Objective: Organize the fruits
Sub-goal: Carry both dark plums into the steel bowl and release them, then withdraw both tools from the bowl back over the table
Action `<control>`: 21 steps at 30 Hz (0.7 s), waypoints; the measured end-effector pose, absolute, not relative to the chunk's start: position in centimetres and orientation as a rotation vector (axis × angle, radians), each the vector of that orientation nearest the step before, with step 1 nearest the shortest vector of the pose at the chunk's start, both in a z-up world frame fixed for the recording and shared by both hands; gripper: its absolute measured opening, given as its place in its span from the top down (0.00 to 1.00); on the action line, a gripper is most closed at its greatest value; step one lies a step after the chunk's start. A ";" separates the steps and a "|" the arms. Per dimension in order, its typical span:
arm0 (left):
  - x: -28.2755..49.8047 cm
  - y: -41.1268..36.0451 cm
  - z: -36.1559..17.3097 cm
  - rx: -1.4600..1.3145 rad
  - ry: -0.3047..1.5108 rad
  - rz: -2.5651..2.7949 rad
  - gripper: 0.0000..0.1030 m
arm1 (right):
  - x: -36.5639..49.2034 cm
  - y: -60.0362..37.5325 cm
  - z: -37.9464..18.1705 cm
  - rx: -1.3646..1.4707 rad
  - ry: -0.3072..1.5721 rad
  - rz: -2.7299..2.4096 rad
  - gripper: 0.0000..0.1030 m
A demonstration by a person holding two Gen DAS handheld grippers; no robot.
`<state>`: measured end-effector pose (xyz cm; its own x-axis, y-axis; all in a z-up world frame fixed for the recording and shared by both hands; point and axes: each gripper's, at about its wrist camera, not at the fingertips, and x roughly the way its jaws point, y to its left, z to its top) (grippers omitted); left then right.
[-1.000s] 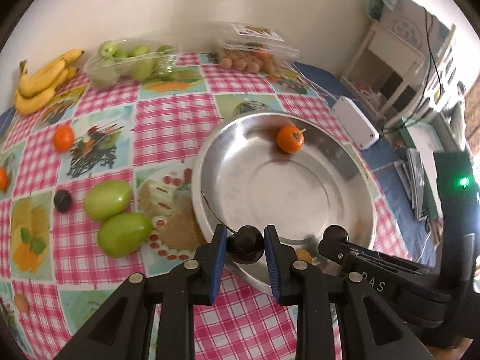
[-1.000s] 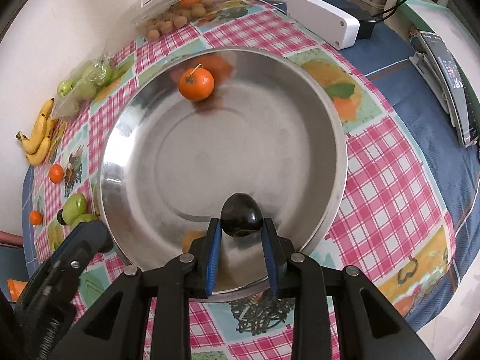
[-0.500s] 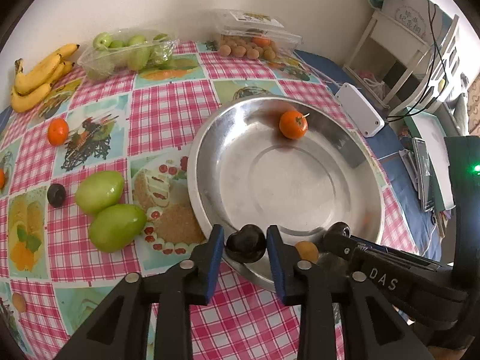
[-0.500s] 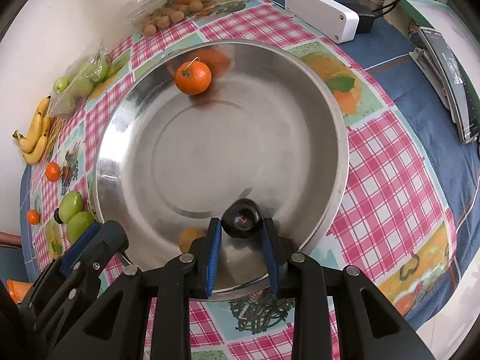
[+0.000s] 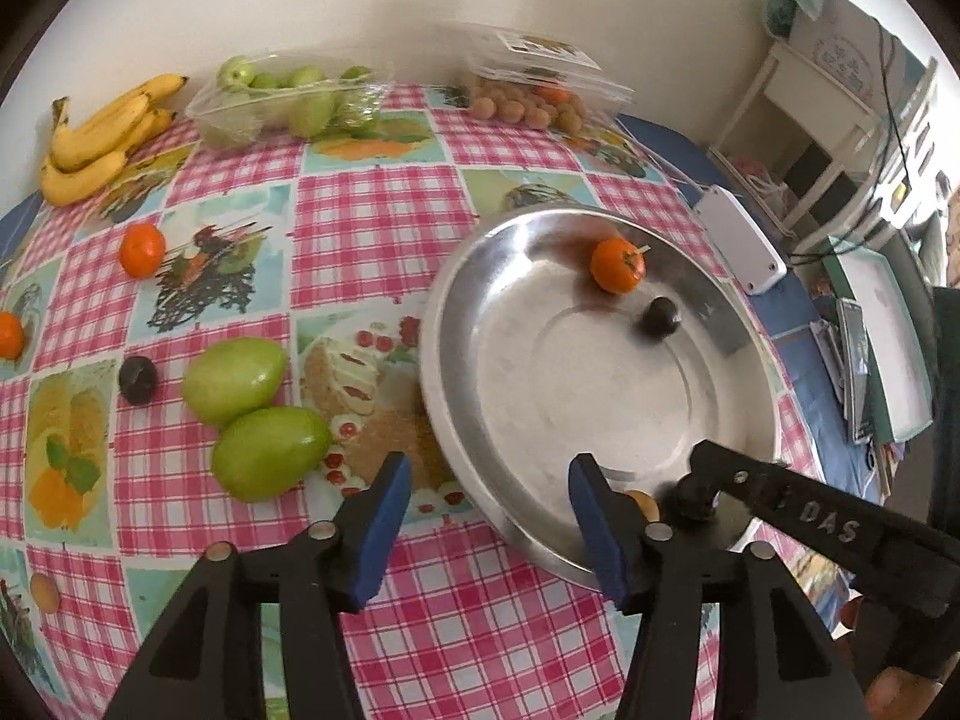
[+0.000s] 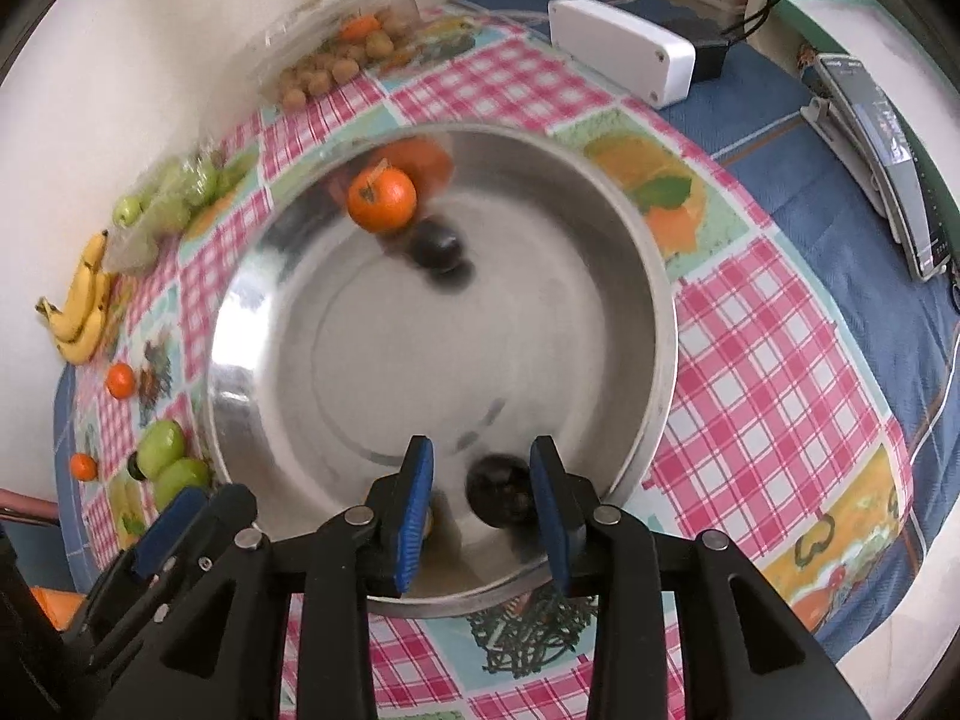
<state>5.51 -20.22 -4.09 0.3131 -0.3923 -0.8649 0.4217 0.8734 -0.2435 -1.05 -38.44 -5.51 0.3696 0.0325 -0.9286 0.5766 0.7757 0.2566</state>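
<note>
The left gripper (image 5: 489,501) stands spread over the near rim of the round steel bowl (image 5: 456,276), its jaws having just opened with nothing between them. A dark round plum (image 5: 659,317), blurred, lies in the bowl beside the orange tangerine (image 5: 617,264). The right gripper (image 6: 482,477) has just been parting; a second dark plum (image 6: 499,491) sits loose between its blue pads (image 6: 418,483), inside the bowl's near edge.

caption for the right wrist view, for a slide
Right gripper opening around a dark plum over the steel bowl.
</note>
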 end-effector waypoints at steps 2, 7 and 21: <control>5.7 -19.8 -4.1 0.019 1.134 -0.520 0.41 | -1.1 -38.4 -5.1 0.618 1.131 -0.379 0.66; 6.2 -18.9 -4.3 0.007 1.143 -0.472 0.35 | -1.2 -38.4 -4.4 0.623 1.098 -0.380 0.66; 7.5 -15.7 -4.9 -0.005 1.162 -0.269 0.17 | 0.0 -35.9 -4.8 0.497 1.155 -0.335 0.49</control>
<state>7.49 -15.67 -4.93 0.3687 -0.2119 -0.9051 0.2071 0.9679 -0.1422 0.03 -35.92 -4.80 0.3732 0.0005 -0.9277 0.4972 0.8441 0.2005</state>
